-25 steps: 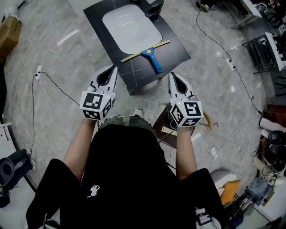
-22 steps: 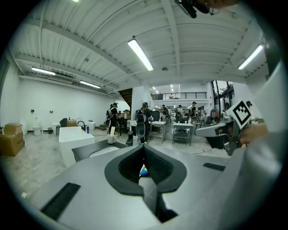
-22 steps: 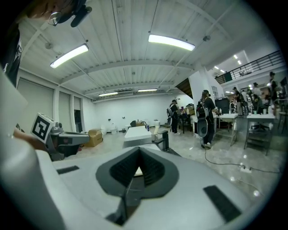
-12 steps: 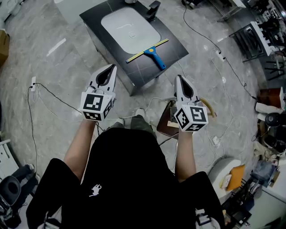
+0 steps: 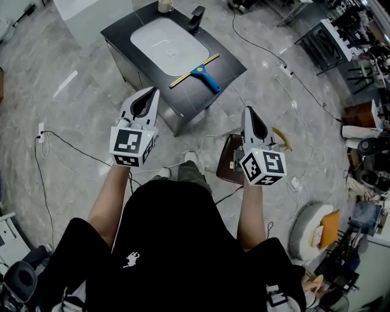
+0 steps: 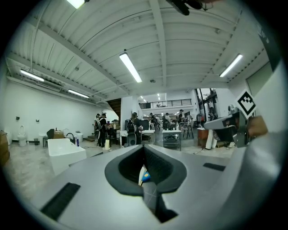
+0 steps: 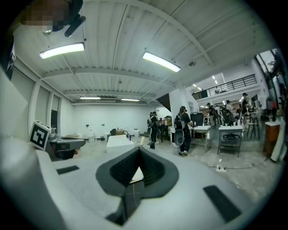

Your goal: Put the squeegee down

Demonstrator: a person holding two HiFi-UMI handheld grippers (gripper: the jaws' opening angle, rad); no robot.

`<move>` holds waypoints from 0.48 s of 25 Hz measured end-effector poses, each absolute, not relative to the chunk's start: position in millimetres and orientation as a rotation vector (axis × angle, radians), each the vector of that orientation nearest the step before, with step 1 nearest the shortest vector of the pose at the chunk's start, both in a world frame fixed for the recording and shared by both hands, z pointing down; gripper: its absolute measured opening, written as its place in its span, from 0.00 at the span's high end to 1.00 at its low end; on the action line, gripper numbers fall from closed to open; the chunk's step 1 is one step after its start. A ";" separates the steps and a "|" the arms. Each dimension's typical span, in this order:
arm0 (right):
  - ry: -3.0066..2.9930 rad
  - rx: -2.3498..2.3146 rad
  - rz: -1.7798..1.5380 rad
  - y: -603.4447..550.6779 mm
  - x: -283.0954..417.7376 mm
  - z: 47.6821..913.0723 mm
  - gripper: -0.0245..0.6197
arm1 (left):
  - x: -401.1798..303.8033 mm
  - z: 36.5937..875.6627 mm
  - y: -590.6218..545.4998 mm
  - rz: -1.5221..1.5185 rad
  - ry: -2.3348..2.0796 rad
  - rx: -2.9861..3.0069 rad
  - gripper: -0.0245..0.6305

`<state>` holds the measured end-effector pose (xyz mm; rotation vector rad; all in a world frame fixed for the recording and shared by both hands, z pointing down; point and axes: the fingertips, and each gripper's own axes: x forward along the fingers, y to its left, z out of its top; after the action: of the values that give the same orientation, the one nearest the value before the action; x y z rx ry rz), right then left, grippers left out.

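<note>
the squeegee (image 5: 197, 72) lies flat on the dark, square sink table (image 5: 226, 68), just beside the smooth white basin (image 5: 169, 44) with round corners. it has a long thin yellow blade and a short blue plastic handle, and nothing touches it. a black tap (image 5: 195, 18) stands at the basin's far side. the floor (image 5: 73, 85) is shiny grey stone with thin cables across it. the left gripper (image 5: 150, 92) and the right gripper (image 5: 249, 110) are pale grey, pointy and smooth, each with a black and white marker cube. both have their jaws pressed together with nothing in them. compared with a second ago, the table and squeegee sit farther off, and both grippers are now well apart from the table, over the floor
</note>
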<state>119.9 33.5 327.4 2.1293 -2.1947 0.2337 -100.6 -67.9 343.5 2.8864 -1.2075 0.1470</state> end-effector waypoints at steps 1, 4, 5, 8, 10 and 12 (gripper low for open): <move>-2.192 2.145 0.234 38.0 118.9 325.0 0.96 | -99.9 340.2 -65.3 0.138 -1.194 2.895 0.96; -2.185 2.181 0.223 47.9 114.2 320.8 0.96 | -99.3 335.7 -59.6 0.119 -1.158 2.916 0.96; -2.183 2.187 0.216 50.0 112.2 320.1 0.96 | -100.2 334.8 -58.3 0.115 -1.152 2.921 0.96; -2.177 2.193 0.198 56.3 109.5 317.7 0.96 | -102.3 329.6 -53.2 0.098 -1.148 2.931 0.96; -2.180 2.204 0.196 59.9 111.4 314.3 0.96 | -101.3 326.4 -49.9 0.094 -1.146 2.936 0.96; -2.185 2.214 0.193 62.5 112.8 310.2 0.96 | -99.7 324.0 -48.2 0.094 -1.145 2.940 0.96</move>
<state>112.8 62.5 310.2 2.2143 -2.1847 0.1929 -99.7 -48.2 324.0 2.9401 -1.1450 0.0936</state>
